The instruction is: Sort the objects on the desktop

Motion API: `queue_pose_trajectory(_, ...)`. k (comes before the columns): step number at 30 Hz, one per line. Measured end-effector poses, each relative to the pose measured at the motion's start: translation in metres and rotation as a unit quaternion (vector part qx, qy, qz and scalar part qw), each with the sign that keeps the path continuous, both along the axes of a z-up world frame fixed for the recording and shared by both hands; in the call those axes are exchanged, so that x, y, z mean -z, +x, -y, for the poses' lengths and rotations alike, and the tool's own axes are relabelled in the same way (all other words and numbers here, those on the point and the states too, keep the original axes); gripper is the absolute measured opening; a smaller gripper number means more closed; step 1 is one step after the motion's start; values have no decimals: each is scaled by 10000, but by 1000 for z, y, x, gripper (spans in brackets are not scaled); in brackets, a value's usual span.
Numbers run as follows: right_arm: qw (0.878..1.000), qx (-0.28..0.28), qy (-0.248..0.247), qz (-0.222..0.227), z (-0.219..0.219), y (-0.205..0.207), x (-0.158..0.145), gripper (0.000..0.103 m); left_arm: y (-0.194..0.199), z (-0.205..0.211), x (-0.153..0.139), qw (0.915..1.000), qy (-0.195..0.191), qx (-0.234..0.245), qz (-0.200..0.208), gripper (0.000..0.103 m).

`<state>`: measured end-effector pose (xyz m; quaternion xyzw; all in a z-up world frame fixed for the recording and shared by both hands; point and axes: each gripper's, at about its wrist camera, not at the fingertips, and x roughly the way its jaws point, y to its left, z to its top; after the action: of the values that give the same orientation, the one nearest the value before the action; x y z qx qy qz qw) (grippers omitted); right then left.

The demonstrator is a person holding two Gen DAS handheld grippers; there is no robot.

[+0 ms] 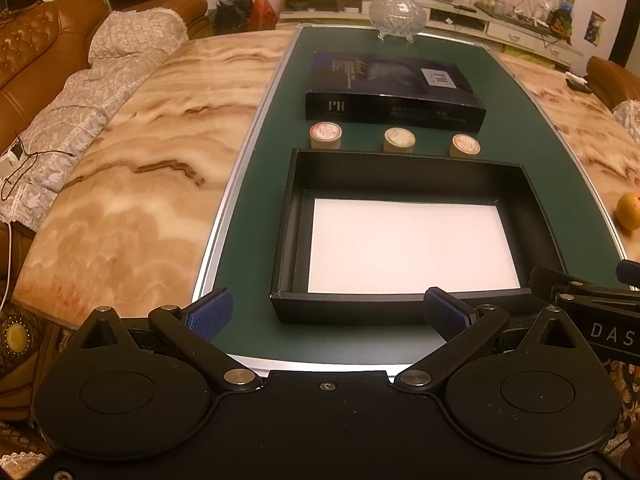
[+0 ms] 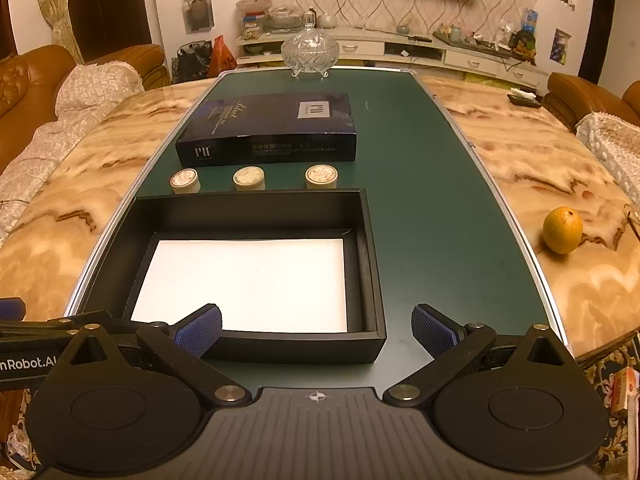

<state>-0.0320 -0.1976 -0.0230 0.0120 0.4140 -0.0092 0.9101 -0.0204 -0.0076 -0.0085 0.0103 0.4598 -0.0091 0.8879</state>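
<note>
Grippers at rest above a green mat (image 1: 256, 184) laid on a marble-patterned table (image 1: 140, 168): the left gripper (image 1: 328, 316) hovers near the mat's close edge with its blue-padded fingers (image 1: 210, 314) spread wide and nothing between them, while the right gripper (image 2: 316, 330) hangs beside it, jaws likewise parted and empty. Directly ahead sits an open black tray (image 2: 372, 264) with a white sheet lining its floor, holding no objects. Just beyond the tray's far wall, three small round tins stand in a row, apart from one another: the left tin (image 2: 185, 180), the middle tin (image 2: 249, 178) and the right tin (image 2: 321, 176). Behind them lies a dark closed box (image 2: 272, 132), and a cut-glass lidded bowl (image 2: 310, 51) stands at the mat's far end. An orange fruit (image 2: 563, 230) rests on the bare marble off the mat's right edge.
</note>
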Motion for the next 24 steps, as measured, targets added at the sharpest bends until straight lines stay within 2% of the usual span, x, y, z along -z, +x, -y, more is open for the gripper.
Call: queue_pose_trajectory(24,10000,1,-45,-36,-1,7,-3,103,4,2,-1,10000,51,-12,-17,103)
